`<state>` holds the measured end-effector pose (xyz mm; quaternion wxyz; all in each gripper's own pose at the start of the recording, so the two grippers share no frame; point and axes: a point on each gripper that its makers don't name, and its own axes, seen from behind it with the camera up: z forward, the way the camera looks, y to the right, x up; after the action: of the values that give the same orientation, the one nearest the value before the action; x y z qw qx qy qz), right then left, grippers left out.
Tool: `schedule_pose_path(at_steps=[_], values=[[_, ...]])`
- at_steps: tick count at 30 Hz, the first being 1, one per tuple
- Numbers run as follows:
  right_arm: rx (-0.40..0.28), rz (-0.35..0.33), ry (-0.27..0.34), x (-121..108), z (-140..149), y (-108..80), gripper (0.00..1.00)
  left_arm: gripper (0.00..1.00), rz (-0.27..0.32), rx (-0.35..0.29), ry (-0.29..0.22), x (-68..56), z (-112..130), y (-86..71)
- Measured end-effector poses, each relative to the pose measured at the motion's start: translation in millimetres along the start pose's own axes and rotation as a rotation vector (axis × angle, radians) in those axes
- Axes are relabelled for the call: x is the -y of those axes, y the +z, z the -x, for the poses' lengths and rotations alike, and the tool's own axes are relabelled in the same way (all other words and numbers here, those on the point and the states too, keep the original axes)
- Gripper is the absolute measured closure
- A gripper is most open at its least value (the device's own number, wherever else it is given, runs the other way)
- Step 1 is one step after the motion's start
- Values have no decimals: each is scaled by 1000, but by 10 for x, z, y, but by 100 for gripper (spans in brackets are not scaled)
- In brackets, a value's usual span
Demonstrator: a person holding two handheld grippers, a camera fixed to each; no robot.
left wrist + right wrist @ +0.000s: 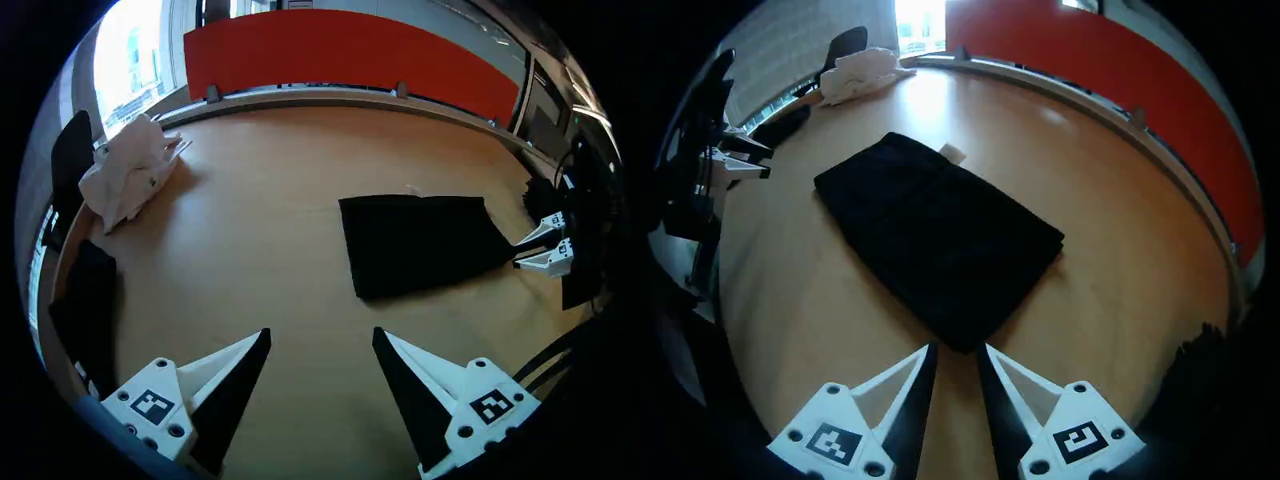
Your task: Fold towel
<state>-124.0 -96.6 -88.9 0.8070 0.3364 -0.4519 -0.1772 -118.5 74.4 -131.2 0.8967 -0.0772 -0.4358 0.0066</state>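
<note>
Two pairs of fingers are in play. The right gripper holds its fingers a narrow gap apart, with bare wood visible between them. The tips sit right at the near corner of the black towel and pinch nothing. The left gripper has its fingers spread wide over the bare desk, well apart from the towel, and holds nothing.

The towel lies flat near the middle of the desk as a compact rectangle. It appears to be doubled over already, and a pale tag shows at its far edge.

Handling, as judged from its look:
- The fabric is soft, light and limp, with no stiffness of its own, and it is not fragile.
- It is unlikely to slide freely on the wood, and is more likely to drag and bunch if pulled from a single point.

Recommended hold:
- Take two neighbouring corners of one short edge, one per gripper.
- Pinch through all layers so the stack does not separate.
- The corner at the right fingers is the obvious first point, though one finger must get under the edge.
- The left gripper has to travel to the next corner.

Farther out, a heap of white cloth rests near the desk's rim, well apart from the towel. A red partition runs along the far edge.
</note>
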Motion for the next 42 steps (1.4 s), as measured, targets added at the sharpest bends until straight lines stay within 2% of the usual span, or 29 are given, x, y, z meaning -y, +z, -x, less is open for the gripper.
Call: schedule_pose_path(at_steps=[11,13,26,35,42], values=[[-5,4,10,-19,-15,-13,86,6,2,1,2,16,-4,8],[-6,9,13,-34,-17,-15,93,6,2,2,2,19,-3,13],[-39,18,12,-17,-134,-53,93,6,-1,6,1,45,-14,36],[-113,44,-16,-76,-479,-265,93,6,-2,5,-2,57,-33,43],[-198,76,-67,-131,-873,-513,93,6,-3,0,2,49,-67,51]])
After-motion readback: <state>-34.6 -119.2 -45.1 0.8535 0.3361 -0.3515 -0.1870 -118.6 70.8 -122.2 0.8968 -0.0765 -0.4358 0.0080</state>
